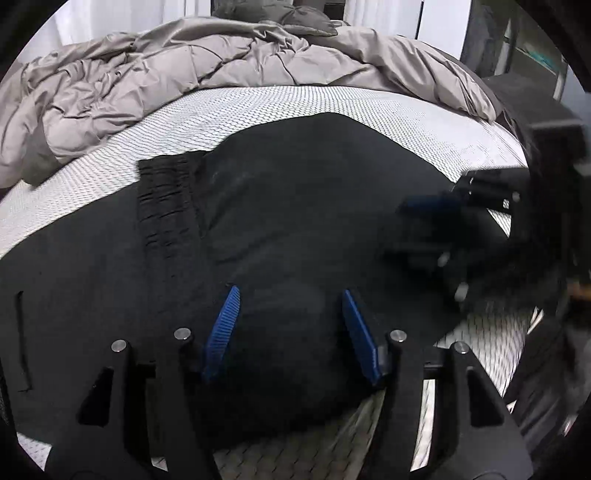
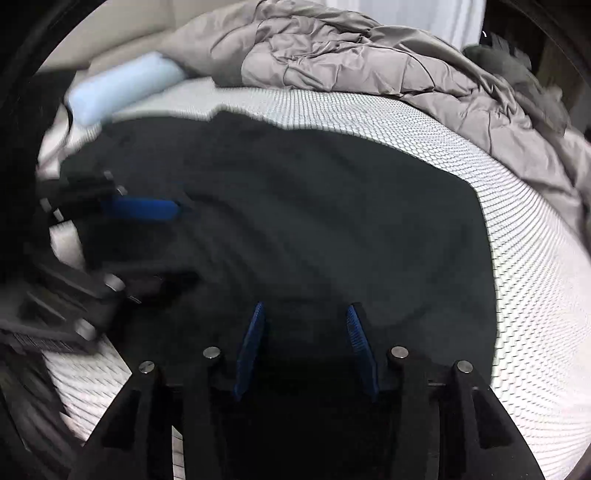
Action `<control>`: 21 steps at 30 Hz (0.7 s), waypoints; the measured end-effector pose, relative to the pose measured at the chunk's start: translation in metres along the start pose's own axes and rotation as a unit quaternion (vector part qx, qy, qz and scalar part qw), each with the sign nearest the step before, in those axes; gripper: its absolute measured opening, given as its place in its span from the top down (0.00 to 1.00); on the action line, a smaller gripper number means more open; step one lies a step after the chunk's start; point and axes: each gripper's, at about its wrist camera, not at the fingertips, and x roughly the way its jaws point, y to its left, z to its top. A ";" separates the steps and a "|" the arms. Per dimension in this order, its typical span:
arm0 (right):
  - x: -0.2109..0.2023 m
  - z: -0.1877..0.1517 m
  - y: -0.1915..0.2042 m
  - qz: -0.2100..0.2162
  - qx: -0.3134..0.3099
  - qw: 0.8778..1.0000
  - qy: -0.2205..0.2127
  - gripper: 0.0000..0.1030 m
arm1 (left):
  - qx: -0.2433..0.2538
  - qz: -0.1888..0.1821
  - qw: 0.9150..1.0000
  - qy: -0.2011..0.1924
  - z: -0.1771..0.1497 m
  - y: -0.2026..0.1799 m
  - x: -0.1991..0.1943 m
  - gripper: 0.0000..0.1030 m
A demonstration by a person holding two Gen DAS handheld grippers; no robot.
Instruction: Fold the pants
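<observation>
Black pants lie spread flat on a white honeycomb-textured mattress. Their gathered elastic waistband runs down the left of the left wrist view. My left gripper hovers over the near part of the cloth with its blue pads apart and nothing pinched between them. My right gripper stands the same way, open above the dark fabric. Each gripper also shows, blurred, in the other's view: the right gripper at the right edge, the left gripper at the left edge.
A crumpled grey duvet is heaped along the far side of the bed. A light blue pillow lies at the far left in the right wrist view. Dark pillows sit behind the duvet. Bare mattress shows beyond the pants.
</observation>
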 end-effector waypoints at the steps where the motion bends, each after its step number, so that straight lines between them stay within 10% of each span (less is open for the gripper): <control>1: -0.003 -0.003 -0.004 -0.010 0.000 1.000 0.000 0.47 | -0.005 0.011 1.000 0.001 -0.005 0.004 -0.006 0.44; 6: -0.022 -0.030 -0.033 -0.061 0.024 0.998 0.000 0.44 | -0.083 -0.001 0.997 0.001 -0.030 0.037 -0.040 0.41; 12: -0.043 -0.039 -0.061 -0.004 0.092 0.995 -0.029 0.31 | -0.190 0.038 0.980 -0.054 -0.056 0.099 -0.103 0.37; 14: -0.058 -0.041 -0.071 0.027 0.137 0.988 -0.066 0.16 | -0.275 0.059 0.957 -0.074 -0.076 0.138 -0.123 0.25; 21: -0.086 -0.062 -0.089 0.046 0.195 0.969 -0.142 0.14 | -0.473 0.020 0.877 -0.082 -0.148 0.225 -0.134 0.25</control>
